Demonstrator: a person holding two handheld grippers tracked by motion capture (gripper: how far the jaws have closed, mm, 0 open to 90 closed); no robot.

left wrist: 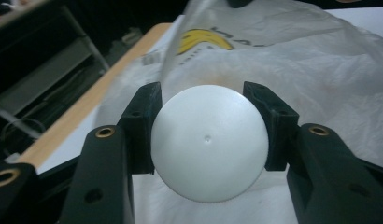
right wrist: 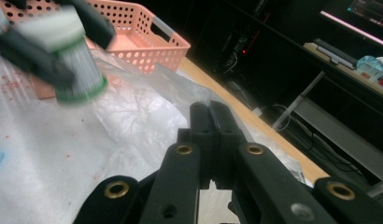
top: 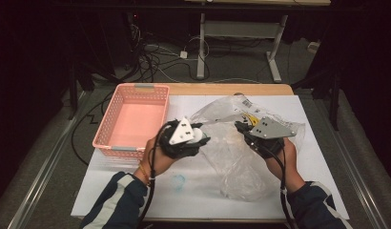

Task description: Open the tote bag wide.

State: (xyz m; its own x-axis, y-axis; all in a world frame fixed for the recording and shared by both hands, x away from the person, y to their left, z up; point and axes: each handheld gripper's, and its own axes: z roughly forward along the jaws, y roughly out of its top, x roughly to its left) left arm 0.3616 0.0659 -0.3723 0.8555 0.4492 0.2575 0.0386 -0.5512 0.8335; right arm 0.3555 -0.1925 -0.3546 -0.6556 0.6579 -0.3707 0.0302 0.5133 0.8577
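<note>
At the centre of the high view, a white-capped container [top: 197, 135] is being gripped by the left gripper [top: 199, 138], with its jaws pressed against both sides of the cap. In the left gripper view, the round white cap [left wrist: 209, 142] is being shown end-on in the middle of the frame, clamped between the two black jaws. In the right gripper view, the same container [right wrist: 70, 60] is being seen blurred at the upper left, with a white cap, a pale striped body and a green band at its base; any lettering on it cannot be read.

A clear plastic bag [top: 241, 157] is being pinched at its edge by the right gripper [top: 242, 128], right of centre in the high view; in the right gripper view the jaws are being held closed together on the film [right wrist: 147, 116]. A yellow banana-shaped print [left wrist: 206, 41] with dark lettering too cut off to read is being shown on the bag at the top of the left gripper view, and a barcode label [top: 246, 102] is lying near the bag's upper edge.

A pink perforated basket [top: 118, 107] is sitting at the upper left of the white table [top: 322, 157], just beside the left hand [top: 158, 155].
</note>
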